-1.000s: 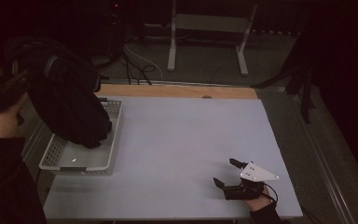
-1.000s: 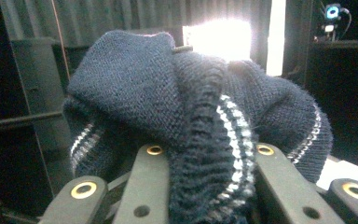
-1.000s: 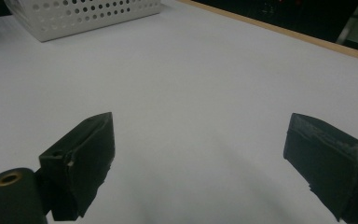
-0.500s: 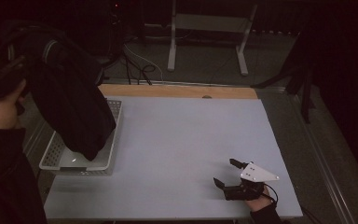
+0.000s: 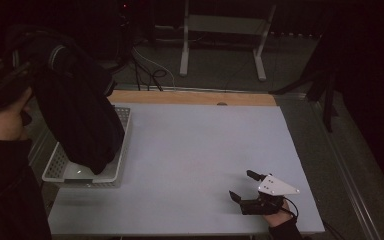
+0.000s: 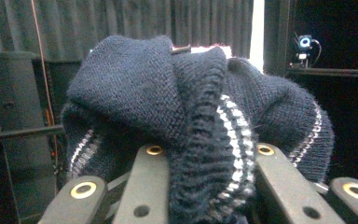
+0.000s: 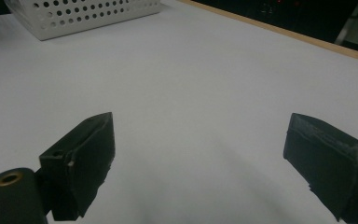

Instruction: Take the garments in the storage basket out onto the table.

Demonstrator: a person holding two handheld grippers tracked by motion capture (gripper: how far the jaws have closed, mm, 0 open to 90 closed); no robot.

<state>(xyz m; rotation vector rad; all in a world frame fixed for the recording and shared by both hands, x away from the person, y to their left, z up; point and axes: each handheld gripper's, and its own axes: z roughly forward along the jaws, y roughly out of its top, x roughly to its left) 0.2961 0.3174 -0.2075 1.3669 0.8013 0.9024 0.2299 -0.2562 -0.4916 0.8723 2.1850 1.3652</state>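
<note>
A dark navy knit sweater (image 5: 82, 122) with pale striped ribbing hangs over the white perforated basket (image 5: 55, 169) at the table's left, its lower end still inside the basket. My left gripper (image 5: 4, 82), held high at the far left, is shut on it. In the left gripper view the bunched knit (image 6: 191, 102) is pinched between the two jaws of that gripper (image 6: 209, 154). My right gripper (image 5: 243, 185) rests low near the table's front right edge, open with nothing between its jaws. In the right gripper view its jaws (image 7: 200, 149) stand wide apart over bare tabletop.
The pale table (image 5: 195, 150) has a wooden strip along its far edge. The basket (image 7: 84, 14) lies far off in the right gripper view. Behind the table stand a metal frame (image 5: 222, 40) and floor cables (image 5: 152, 72).
The left hand has raised the sweater higher, so it hangs longer from the gripper with less of it in the basket. The right gripper has stayed put.
</note>
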